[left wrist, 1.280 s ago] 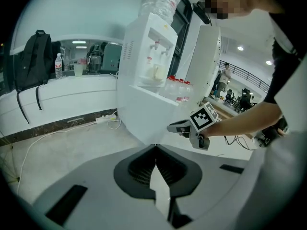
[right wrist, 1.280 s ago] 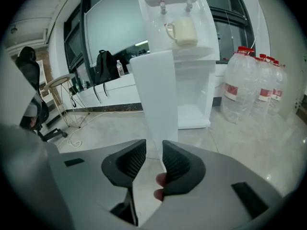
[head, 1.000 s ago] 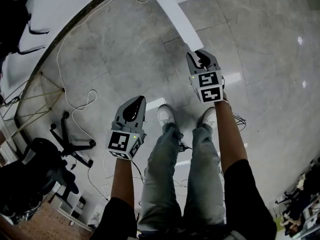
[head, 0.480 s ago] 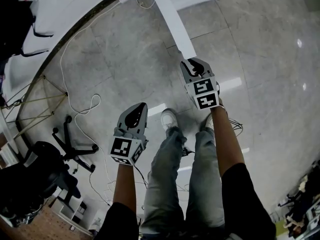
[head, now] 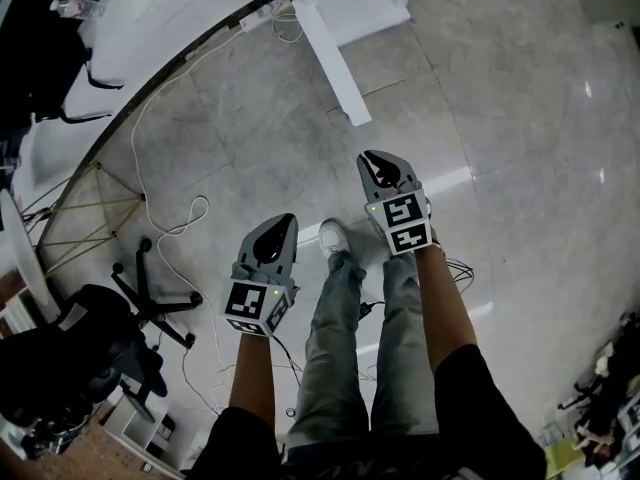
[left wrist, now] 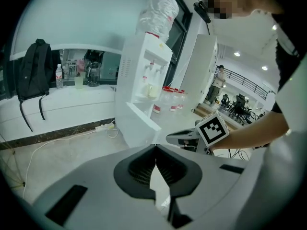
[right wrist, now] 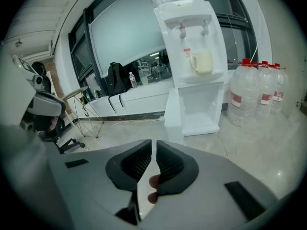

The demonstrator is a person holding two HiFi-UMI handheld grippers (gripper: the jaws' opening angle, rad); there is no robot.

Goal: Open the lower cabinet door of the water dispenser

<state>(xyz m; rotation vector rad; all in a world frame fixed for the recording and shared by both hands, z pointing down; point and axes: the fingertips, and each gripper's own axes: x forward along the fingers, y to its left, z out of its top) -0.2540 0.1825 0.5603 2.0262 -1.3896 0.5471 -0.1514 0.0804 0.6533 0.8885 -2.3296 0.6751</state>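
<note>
The white water dispenser point(right wrist: 194, 47) stands by the window with its lower cabinet point(right wrist: 207, 110) showing inside. Its door point(right wrist: 173, 114) is swung out; in the head view it is a long white slab point(head: 335, 63). My right gripper point(head: 376, 158) hangs in the air short of the door's free end, touching nothing. Its jaws have just been closing and now leave only a thin slit with nothing in it. My left gripper point(head: 283, 222) is lower left, over the floor, jaws shut and empty. The right gripper point(left wrist: 171, 138) also shows in the left gripper view.
Several large water bottles point(right wrist: 254, 92) stand right of the dispenser. A cream cup point(right wrist: 202, 61) sits under its taps. A curved counter point(left wrist: 72, 99) carries a black backpack point(left wrist: 33, 66). A white cable point(head: 170, 203), wire table legs point(head: 80, 208) and an office chair point(head: 110, 328) lie left.
Both grippers have lifted and drawn back toward the person. The right gripper, earlier at the door's free end, is now well apart from it. More of the dispenser shows.
</note>
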